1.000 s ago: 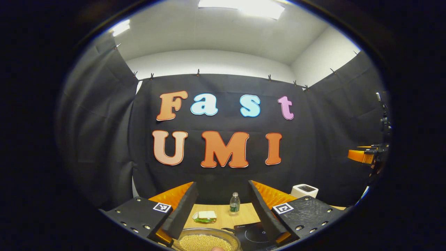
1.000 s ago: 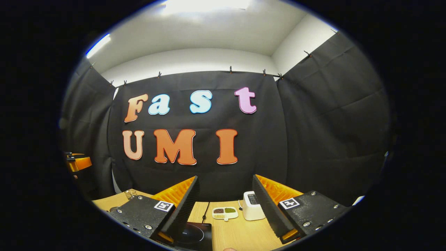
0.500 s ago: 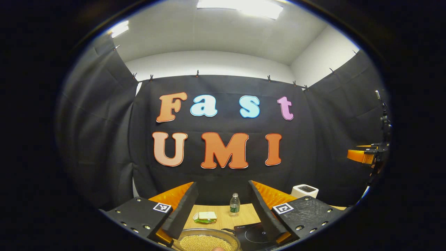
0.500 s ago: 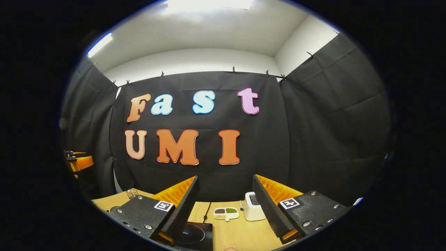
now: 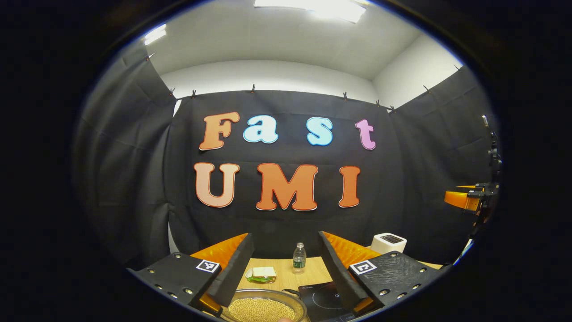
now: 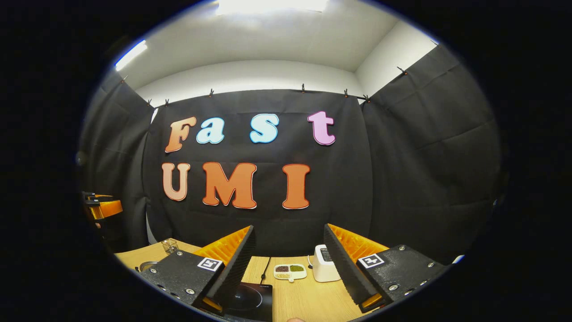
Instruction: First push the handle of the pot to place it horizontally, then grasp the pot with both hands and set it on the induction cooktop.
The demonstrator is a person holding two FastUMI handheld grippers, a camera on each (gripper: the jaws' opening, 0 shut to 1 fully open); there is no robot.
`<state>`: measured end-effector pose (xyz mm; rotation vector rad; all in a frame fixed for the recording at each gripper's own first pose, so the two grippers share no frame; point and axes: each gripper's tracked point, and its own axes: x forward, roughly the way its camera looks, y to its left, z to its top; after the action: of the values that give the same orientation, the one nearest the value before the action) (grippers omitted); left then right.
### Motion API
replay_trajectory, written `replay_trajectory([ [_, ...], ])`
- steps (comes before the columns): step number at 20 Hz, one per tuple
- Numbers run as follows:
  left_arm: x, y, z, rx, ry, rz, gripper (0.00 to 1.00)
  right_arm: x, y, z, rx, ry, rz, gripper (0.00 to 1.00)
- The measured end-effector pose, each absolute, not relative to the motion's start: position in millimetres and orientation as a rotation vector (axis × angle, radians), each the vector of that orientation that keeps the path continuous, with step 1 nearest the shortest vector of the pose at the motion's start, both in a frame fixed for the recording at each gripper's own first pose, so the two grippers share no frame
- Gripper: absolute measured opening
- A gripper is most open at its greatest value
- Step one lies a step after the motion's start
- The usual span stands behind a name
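Note:
A steel pot point(image 5: 263, 307) full of pale beans sits at the bottom of the left gripper view, low between my fingers; its dark handle point(image 5: 291, 293) points right toward the black induction cooktop point(image 5: 322, 299). My left gripper point(image 5: 286, 264) is open above the pot, holding nothing. In the right gripper view the cooktop point(image 6: 250, 302) lies on the wooden table point(image 6: 304, 299) beside my left finger. My right gripper point(image 6: 290, 261) is open and holds nothing. The pot's rim point(image 6: 146, 265) peeks out at far left.
A water bottle point(image 5: 299, 258) and a wrapped sandwich point(image 5: 262, 273) stand behind the pot. A white toaster point(image 6: 324, 269) and a small dish of beans point(image 6: 289, 271) sit behind the cooktop. The other gripper point(image 5: 464, 199) shows at the right edge.
Both views have tilted down slightly, showing a little more of the table, pot and cooktop. Both grippers stay open.

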<state>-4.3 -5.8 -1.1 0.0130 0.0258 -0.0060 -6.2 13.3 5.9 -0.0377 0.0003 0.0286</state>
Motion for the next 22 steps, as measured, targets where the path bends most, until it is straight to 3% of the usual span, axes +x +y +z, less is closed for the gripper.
replay_trajectory([
  [11,-29,6,-25,0.028,0.03,0.014,0.93,-5,18,-1,0.01,0.003,0.038,0.95],
  [13,-32,5,-36,0.002,0.047,-0.001,0.76,-5,17,-1,0.013,0.0,0.035,0.95],
  [14,-34,5,-44,0.0,0.059,-0.01,0.75,-5,18,-2,0.014,0.0,0.034,0.95],
  [16,-39,10,-59,0.014,0.095,-0.013,0.6,-4,18,-3,0.014,0.0,0.033,0.95],
  [21,-47,20,-102,0.03,0.184,-0.005,0.4,-3,24,-7,0.016,0.001,0.034,0.95],
  [22,-49,23,-111,0.016,0.205,-0.009,0.21,-2,26,-8,0.02,0.003,0.037,0.95],
])
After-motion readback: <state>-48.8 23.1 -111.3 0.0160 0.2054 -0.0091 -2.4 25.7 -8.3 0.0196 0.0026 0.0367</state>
